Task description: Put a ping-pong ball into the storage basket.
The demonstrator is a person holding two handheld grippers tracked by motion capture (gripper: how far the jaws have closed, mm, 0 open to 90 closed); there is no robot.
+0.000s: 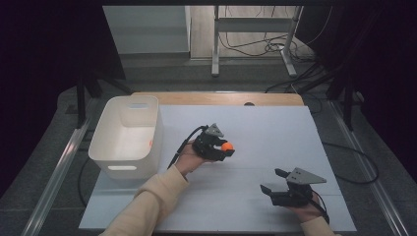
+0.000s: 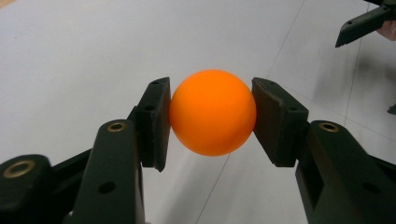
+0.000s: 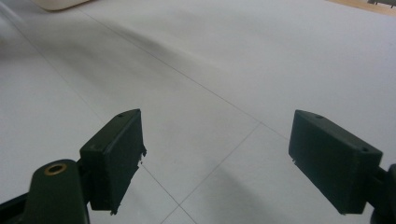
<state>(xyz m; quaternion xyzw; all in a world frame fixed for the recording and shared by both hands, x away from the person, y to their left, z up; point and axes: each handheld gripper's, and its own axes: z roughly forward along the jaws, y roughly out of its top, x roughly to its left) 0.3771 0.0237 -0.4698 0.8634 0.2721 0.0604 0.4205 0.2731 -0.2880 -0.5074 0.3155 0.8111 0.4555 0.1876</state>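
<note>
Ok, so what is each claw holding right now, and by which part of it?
The left claw holds an orange ball, pads pressing on its two opposite sides at mid-height. The right claw stands open over the table and holds nothing.

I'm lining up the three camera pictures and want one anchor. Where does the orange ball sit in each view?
High view: the orange ball is near the middle, at the tip of the left gripper, right of the white bin.
Left gripper view: dead centre, clamped between the black pads.
Right gripper view: not in it.
Shared landmark: the white table sheet with its thin seam lines.
</note>
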